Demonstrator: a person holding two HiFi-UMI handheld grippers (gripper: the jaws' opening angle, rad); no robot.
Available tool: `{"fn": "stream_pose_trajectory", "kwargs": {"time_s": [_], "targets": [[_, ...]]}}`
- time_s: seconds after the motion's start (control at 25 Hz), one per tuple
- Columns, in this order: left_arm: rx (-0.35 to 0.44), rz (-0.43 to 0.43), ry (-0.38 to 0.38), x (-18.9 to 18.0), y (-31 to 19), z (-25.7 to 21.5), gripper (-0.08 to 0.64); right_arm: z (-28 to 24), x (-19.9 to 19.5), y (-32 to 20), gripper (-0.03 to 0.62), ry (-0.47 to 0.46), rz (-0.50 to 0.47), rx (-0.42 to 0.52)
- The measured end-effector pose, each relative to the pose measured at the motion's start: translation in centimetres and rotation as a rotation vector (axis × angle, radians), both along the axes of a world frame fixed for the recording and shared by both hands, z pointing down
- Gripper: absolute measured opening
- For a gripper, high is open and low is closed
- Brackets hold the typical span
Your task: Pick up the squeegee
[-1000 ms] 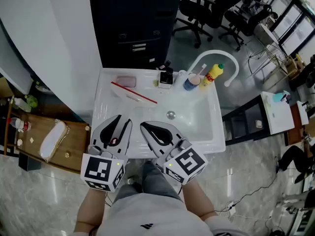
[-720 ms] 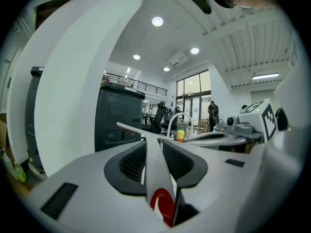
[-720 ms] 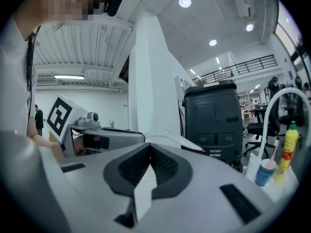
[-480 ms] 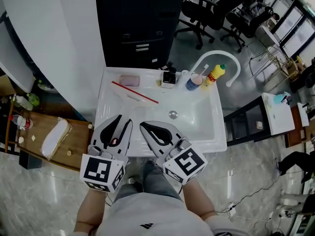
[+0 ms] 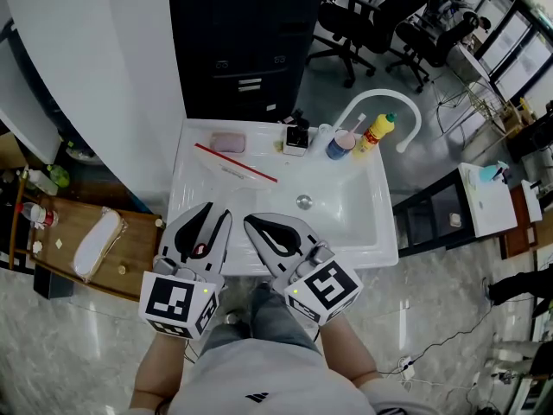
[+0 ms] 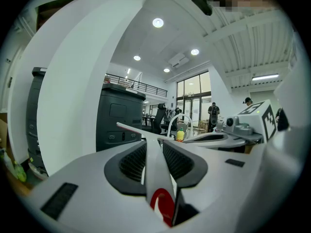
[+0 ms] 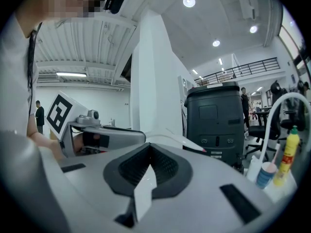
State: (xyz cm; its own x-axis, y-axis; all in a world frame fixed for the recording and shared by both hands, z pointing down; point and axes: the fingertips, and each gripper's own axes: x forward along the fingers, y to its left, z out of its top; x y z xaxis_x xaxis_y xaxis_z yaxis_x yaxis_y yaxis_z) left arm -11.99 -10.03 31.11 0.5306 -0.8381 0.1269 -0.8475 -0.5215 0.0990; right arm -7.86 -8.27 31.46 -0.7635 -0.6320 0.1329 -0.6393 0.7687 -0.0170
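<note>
The squeegee (image 5: 235, 166) is lying flat on the left side of the white sink (image 5: 359, 227), toward the back. It is resting slantwise with its red edge showing, near the pink soap (image 5: 226, 142). Nothing is holding it, so the pick-up is not done yet.

The person is holding both grippers low over the near edge of the sink, side by side, pointing out across it. The left gripper (image 5: 216, 211) is aiming almost right at the squeegee. In the left gripper view the squeegee (image 6: 133, 130) is showing just past the tips. Its jaws are standing a little apart with nothing between them, and only the white of the sink is showing through the gap. I think they are apart so they can slide around the thin squeegee.

The right gripper (image 5: 252, 223) is sitting just beside the left one. Its jaws are meeting at the tips and are gripping nothing. It looks like it is only waiting.

The yellow bottle (image 5: 377, 131) and the blue cup (image 5: 338, 145) are standing at the back right, well apart from the squeegee. So they are not getting in the way.

The squeegee is thin and lying low. I think the jaws will need to come down close to the sink to catch it.
</note>
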Motion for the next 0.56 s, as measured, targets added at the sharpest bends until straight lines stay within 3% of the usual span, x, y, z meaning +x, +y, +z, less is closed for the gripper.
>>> {"fn": "stream_pose_trajectory", "kwargs": {"time_s": [0.56], "targets": [[-0.006, -0.018, 0.005, -0.89, -0.03, -0.01, 0.112, -0.22, -0.47, -0.08, 0.011, -0.008, -0.003, 0.000]]}}
